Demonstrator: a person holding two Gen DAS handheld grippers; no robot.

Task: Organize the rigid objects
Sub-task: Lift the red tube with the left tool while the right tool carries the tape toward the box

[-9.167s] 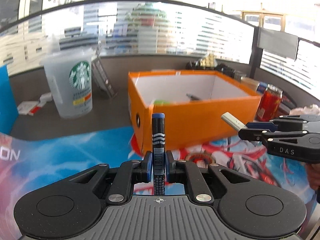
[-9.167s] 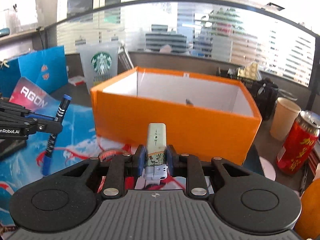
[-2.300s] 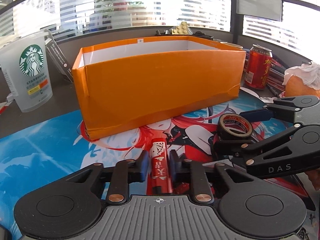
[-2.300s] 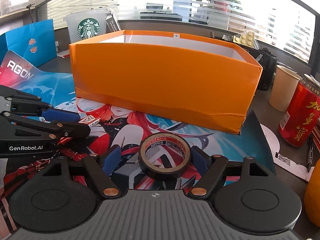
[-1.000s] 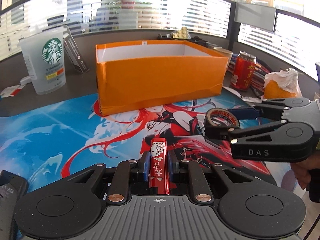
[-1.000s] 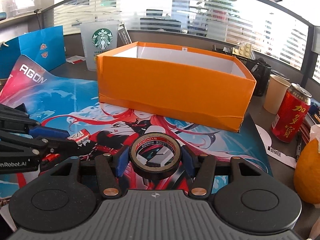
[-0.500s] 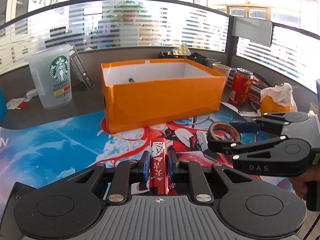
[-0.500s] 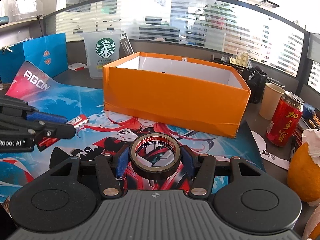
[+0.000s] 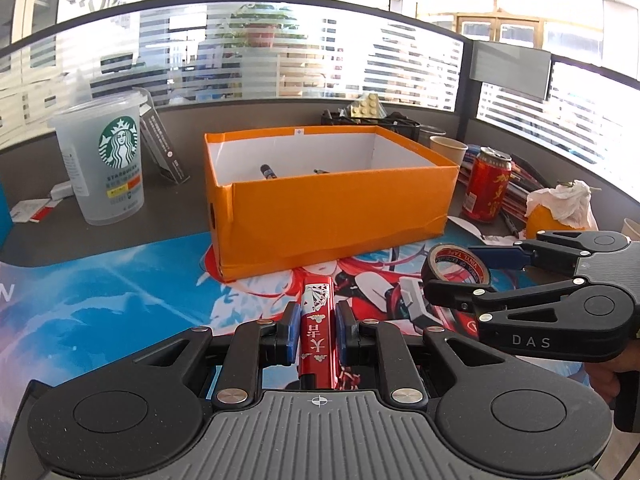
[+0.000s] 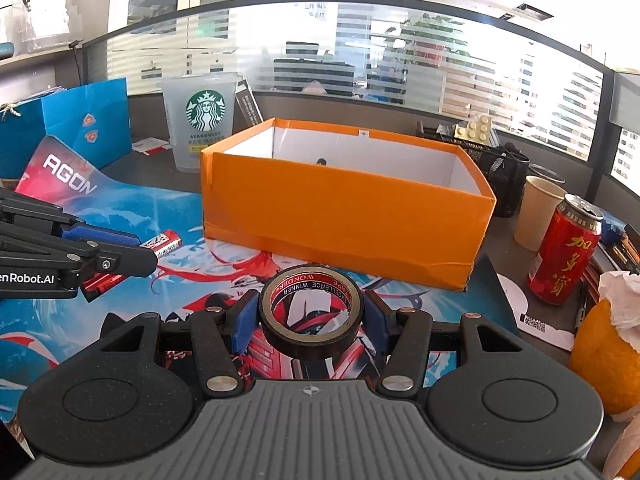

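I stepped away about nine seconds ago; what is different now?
The left gripper swapped its blue pen for a red lighter; the right gripper swapped a pale lighter for a tape roll. A pen now lies in the orange box, which stayed put.

Readable text on the desk and the tools

"STARBUCKS" and the siren logo stand on the clear cup (image 10: 205,120); "AGON" on the mat's (image 10: 72,178) red corner; "DAS" on the right gripper (image 9: 456,268); "enRobot.AI", cut off, on the left gripper (image 10: 138,250); "EXCELLENCE WINNER", "WONDER" and "VINYL TAPE" inside the tape roll (image 10: 311,312); Chinese characters on the red can (image 10: 566,250) and red lighter (image 9: 317,334).
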